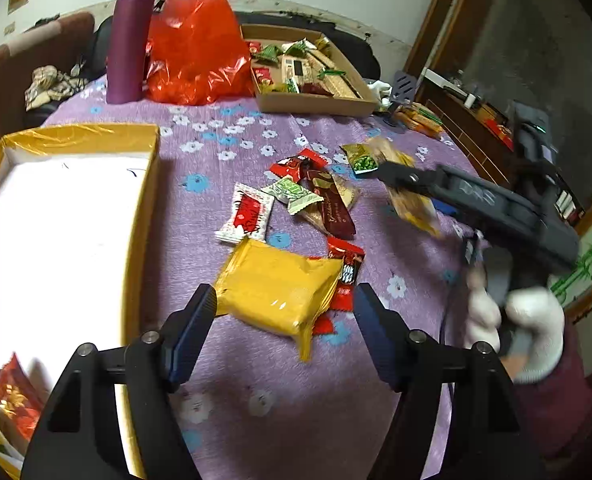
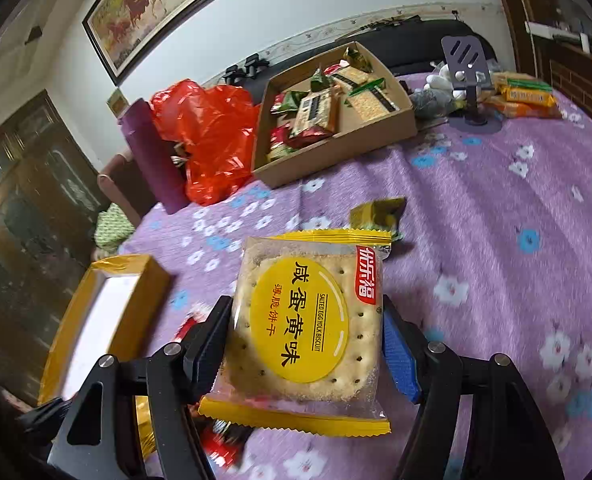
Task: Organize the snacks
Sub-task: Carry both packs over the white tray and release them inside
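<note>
My left gripper (image 1: 286,300) stands open low over the purple flowered cloth. A plain yellow packet (image 1: 276,288) lies flat between its fingertips; the left pad is at its edge and the right pad is apart from it. My right gripper (image 2: 305,308) is shut on a salted egg yolk biscuit packet (image 2: 304,320) and holds it above the cloth. In the left wrist view that gripper (image 1: 400,176) hangs at the right with the biscuit packet (image 1: 414,208) blurred, and a white-gloved hand (image 1: 528,328) is on its handle. Loose snacks lie beyond: a red-and-white packet (image 1: 248,216), a brown bar (image 1: 336,208) and a green pea packet (image 1: 362,160).
A yellow-walled box (image 1: 76,136) with a white floor stands at the left, also seen from the right wrist (image 2: 124,268). A cardboard tray (image 1: 316,105) of snacks, a red plastic bag (image 1: 192,40) and a purple bottle (image 1: 130,40) stand at the back. A phone stand (image 2: 468,76) is far right.
</note>
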